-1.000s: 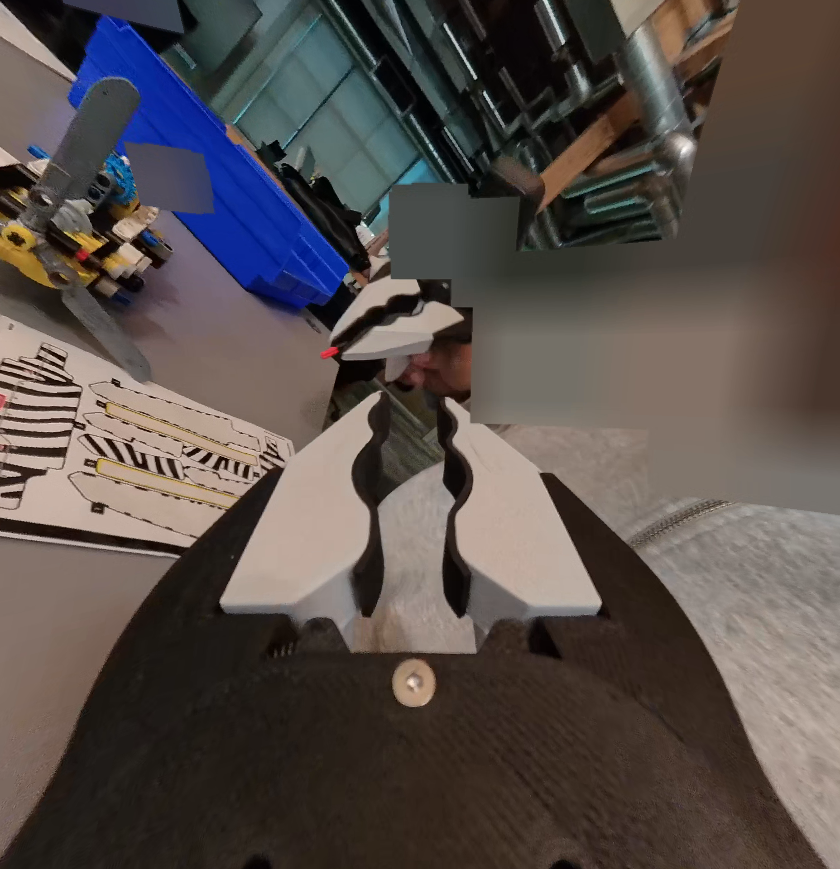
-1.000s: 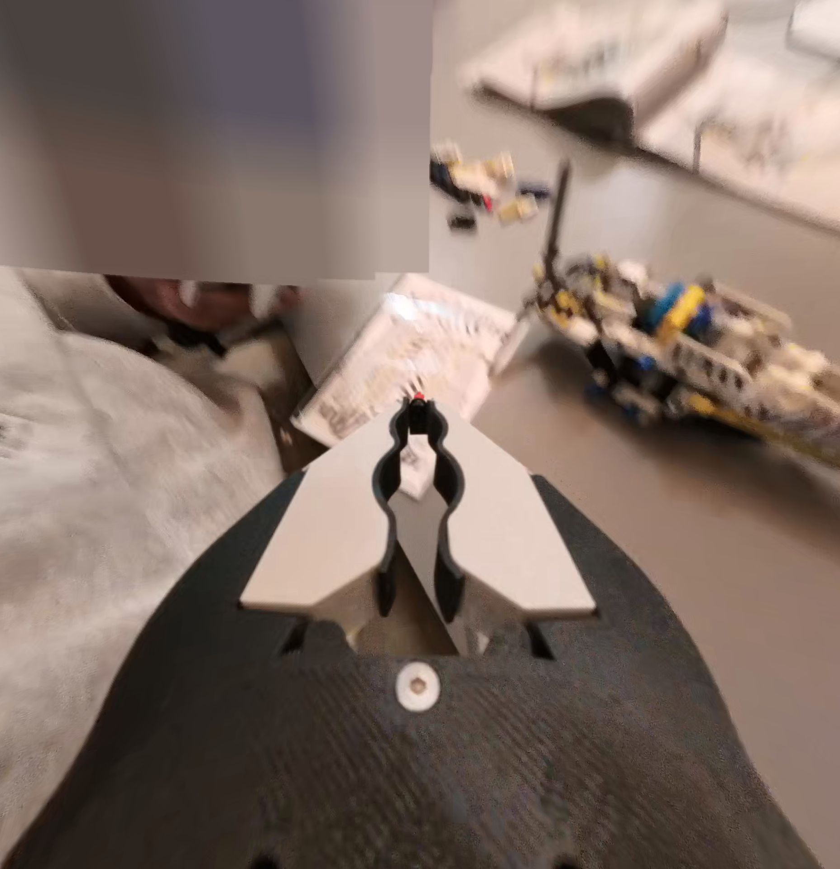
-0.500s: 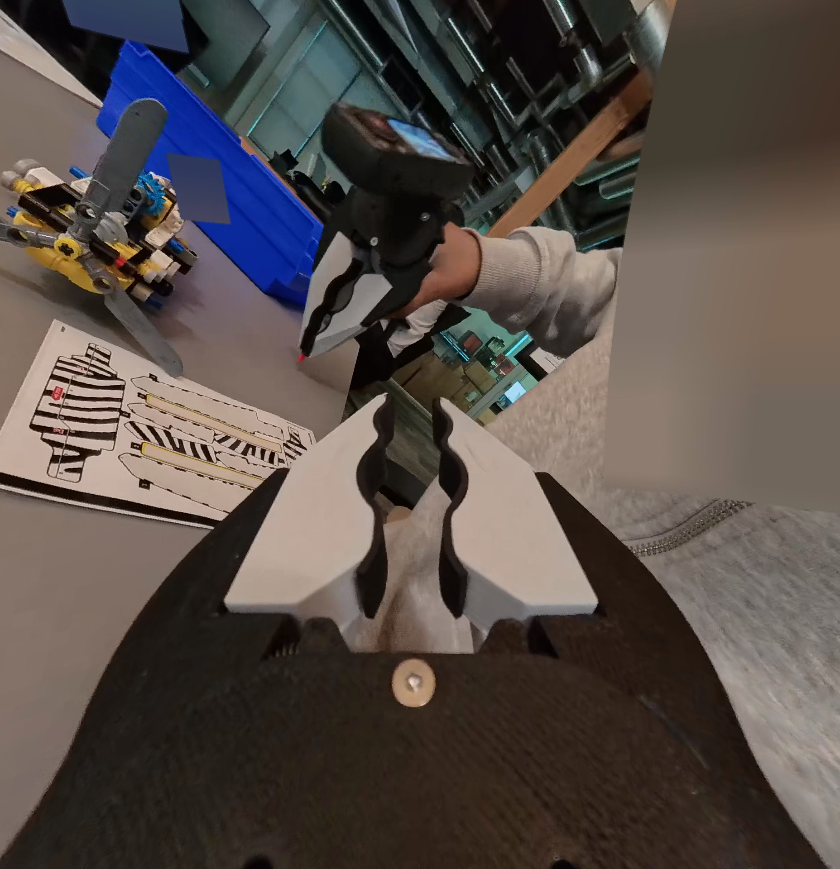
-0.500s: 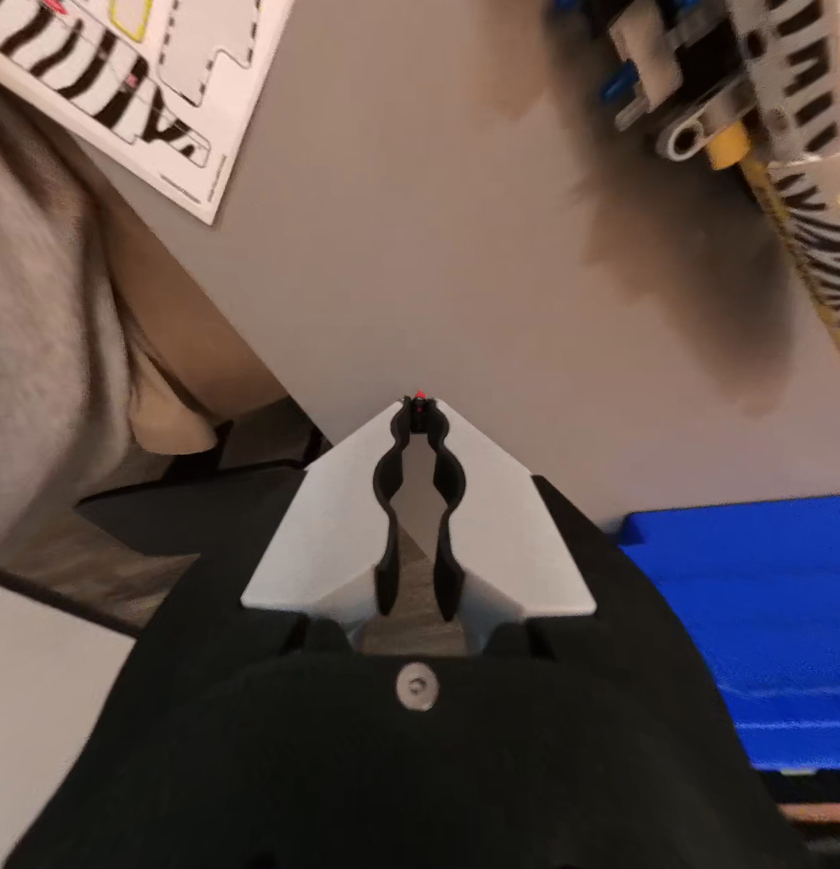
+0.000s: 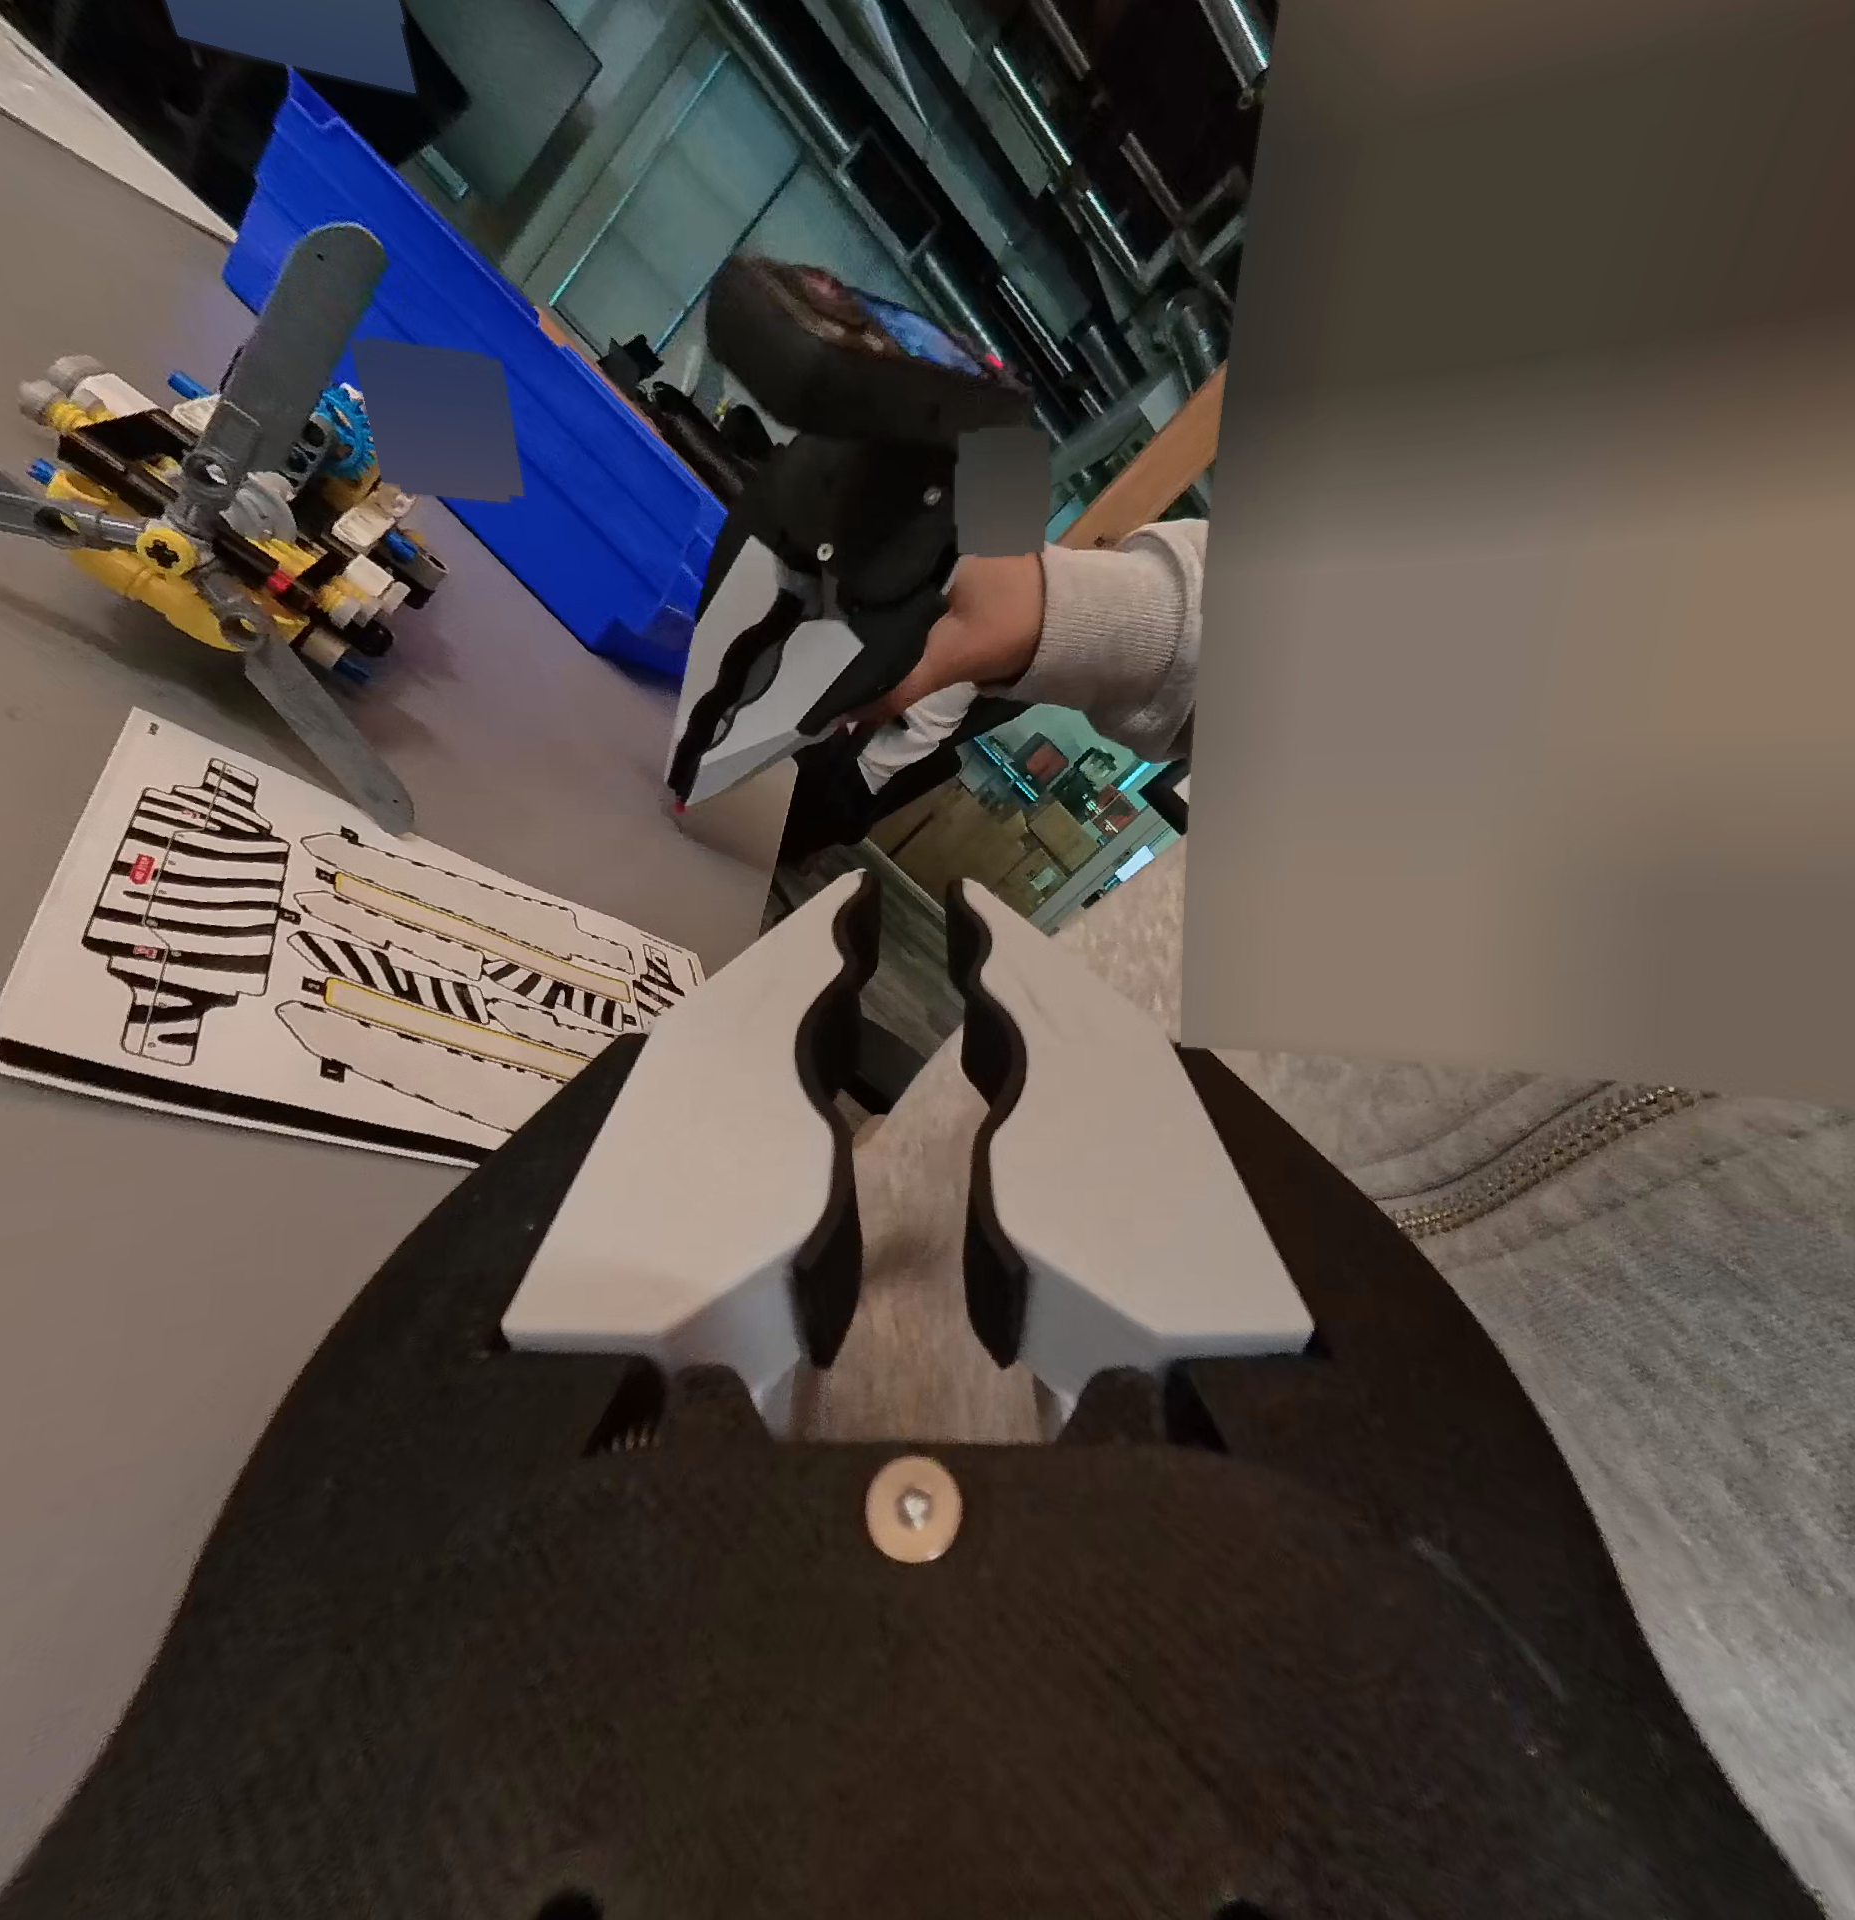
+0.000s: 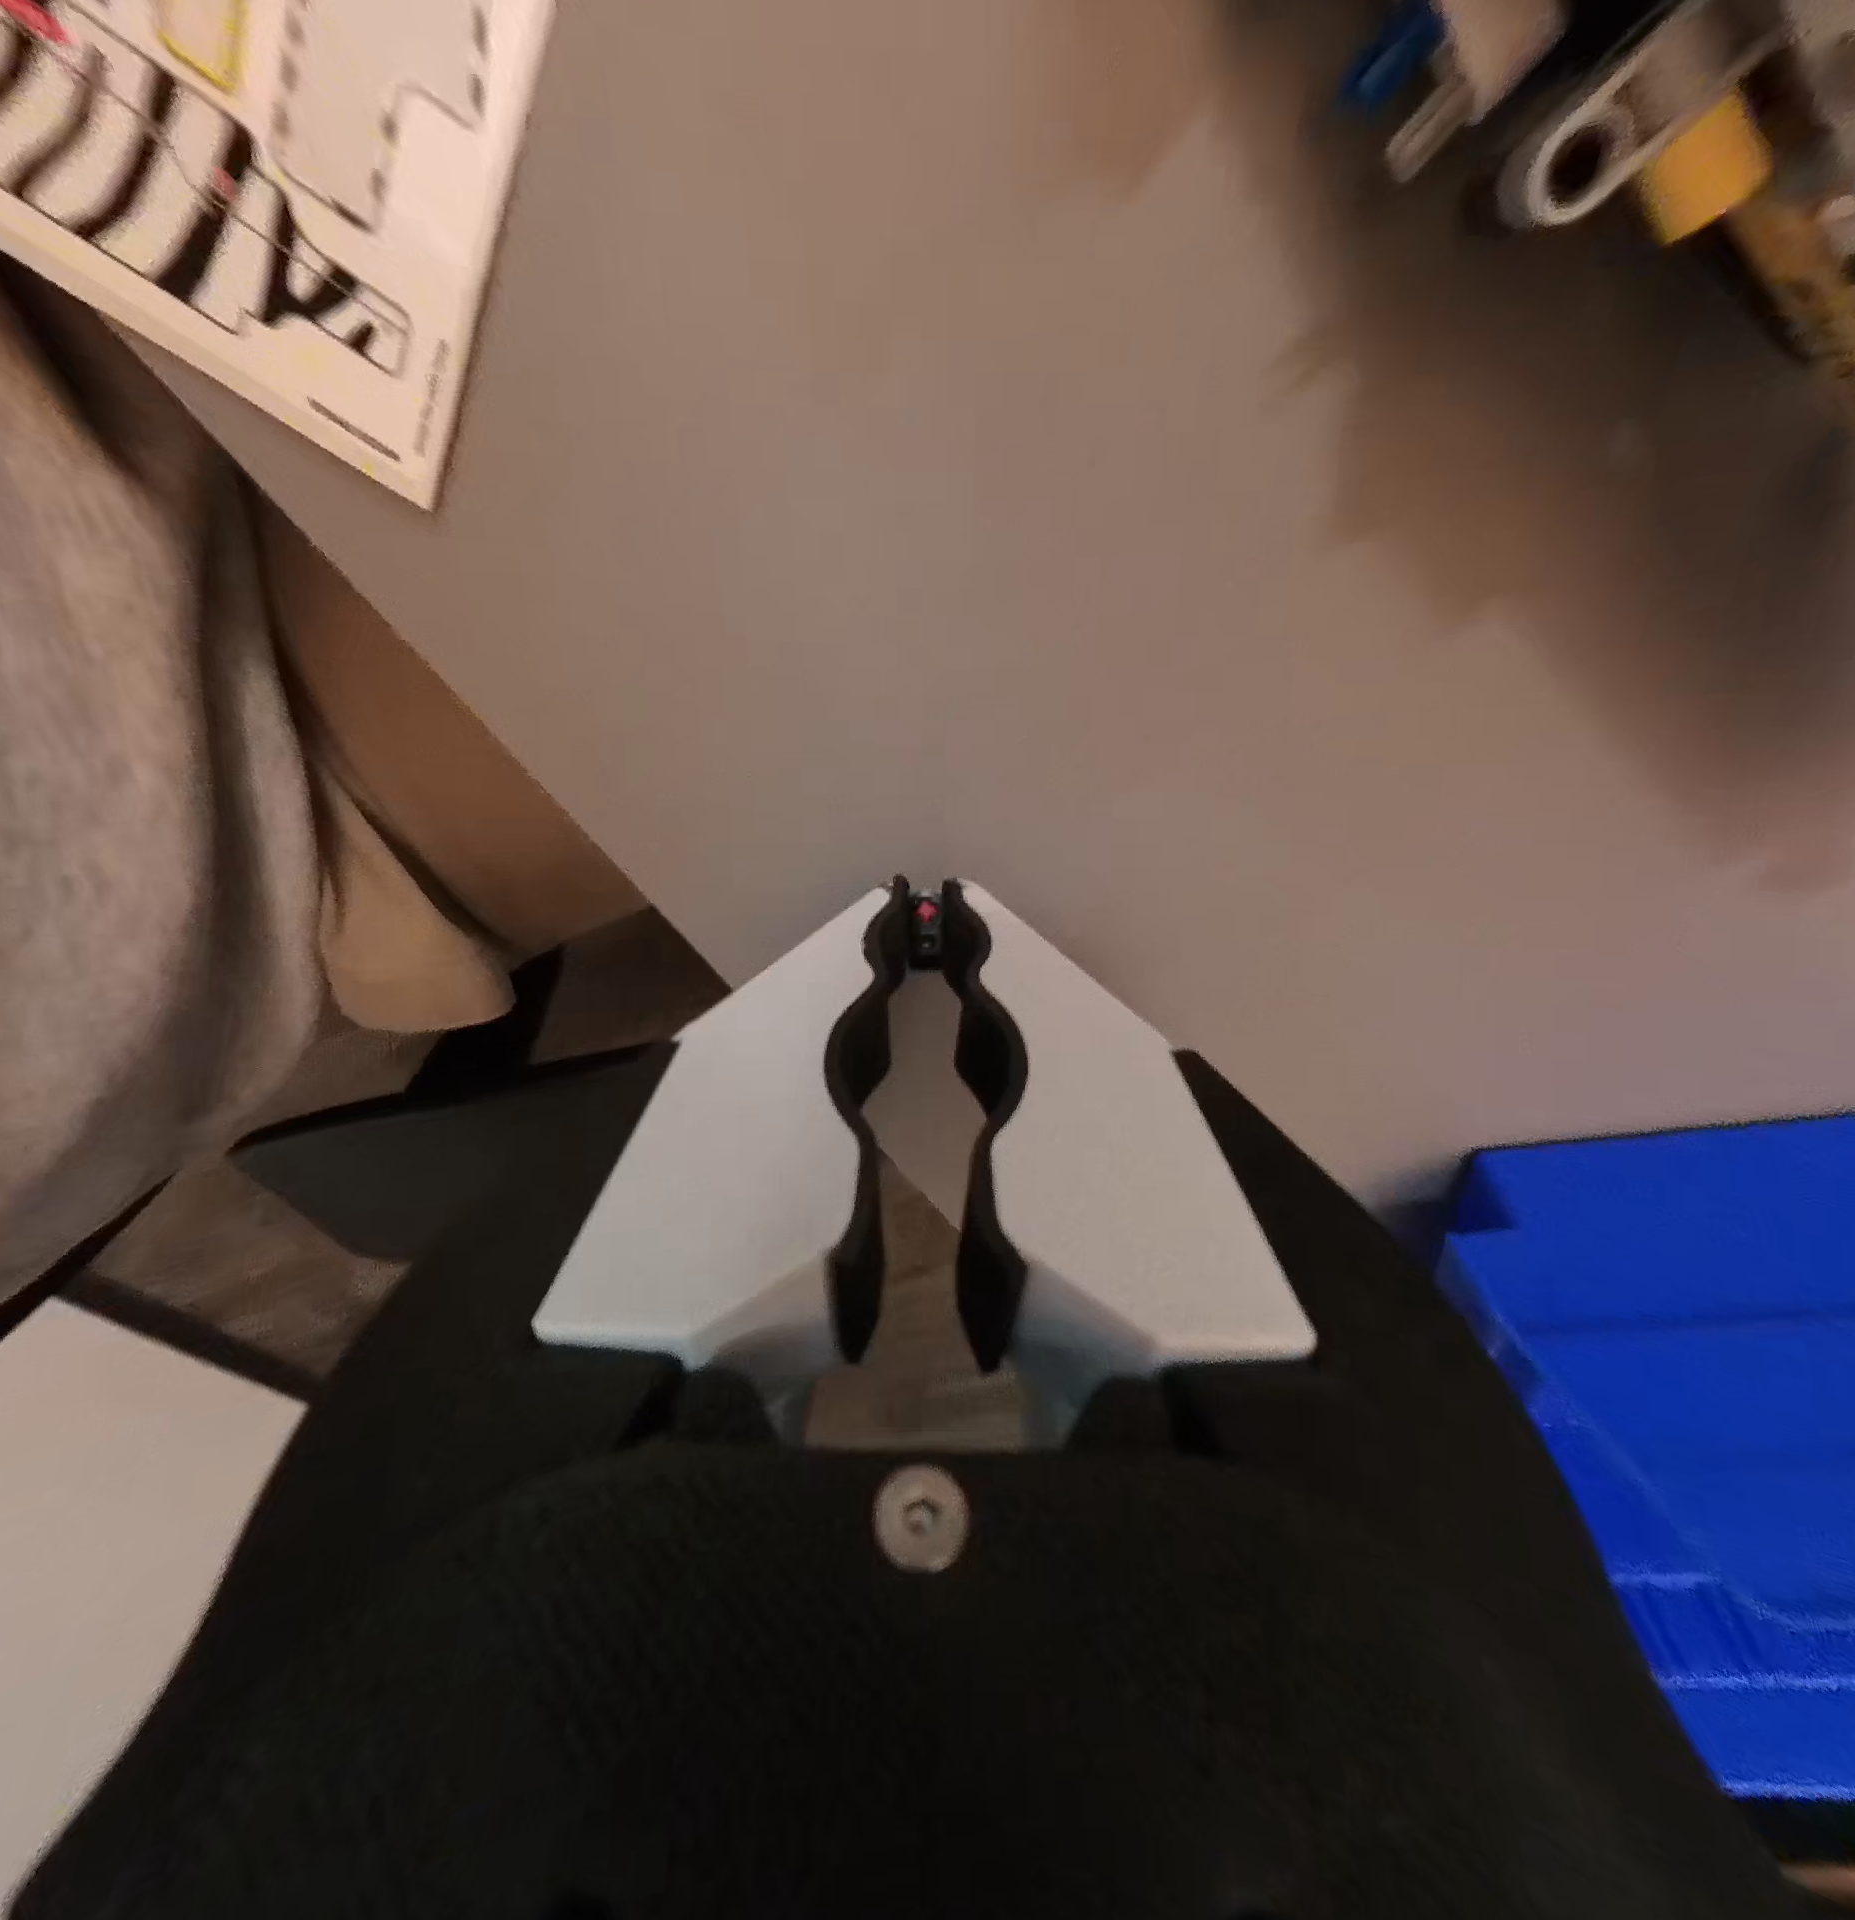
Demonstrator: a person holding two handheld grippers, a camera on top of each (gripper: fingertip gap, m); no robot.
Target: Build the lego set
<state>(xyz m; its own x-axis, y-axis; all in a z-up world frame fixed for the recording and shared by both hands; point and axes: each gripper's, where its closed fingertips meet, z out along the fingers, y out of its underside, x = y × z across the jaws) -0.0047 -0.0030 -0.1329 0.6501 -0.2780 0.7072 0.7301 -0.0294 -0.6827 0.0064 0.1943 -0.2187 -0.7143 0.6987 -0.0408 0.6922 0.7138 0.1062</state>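
A partly built yellow, black and white lego aircraft [image 5: 216,530] with grey propeller blades stands on the grey table at the far left; its blurred edge shows in the right wrist view [image 6: 1671,135]. My right gripper [image 6: 925,902] is shut on a small red piece [image 6: 924,912] at its tips and points down at the bare table. It also shows in the left wrist view [image 5: 682,795], low over the table near the edge. My left gripper [image 5: 907,896] is open and empty, held off the table's edge above a grey sweater.
A sticker sheet [image 5: 310,956] with zebra stripes lies on the table [image 6: 902,468] near the front edge; it also shows in the right wrist view [image 6: 227,208]. A blue bin [image 5: 466,395] stands behind the model and shows at right in the right wrist view [image 6: 1712,1403]. The left gripper's tips are roughly 20 cm from the right gripper's.
My right gripper swung from in front of the person down and over the table with the red piece held. My left gripper stayed open and tilted slightly.
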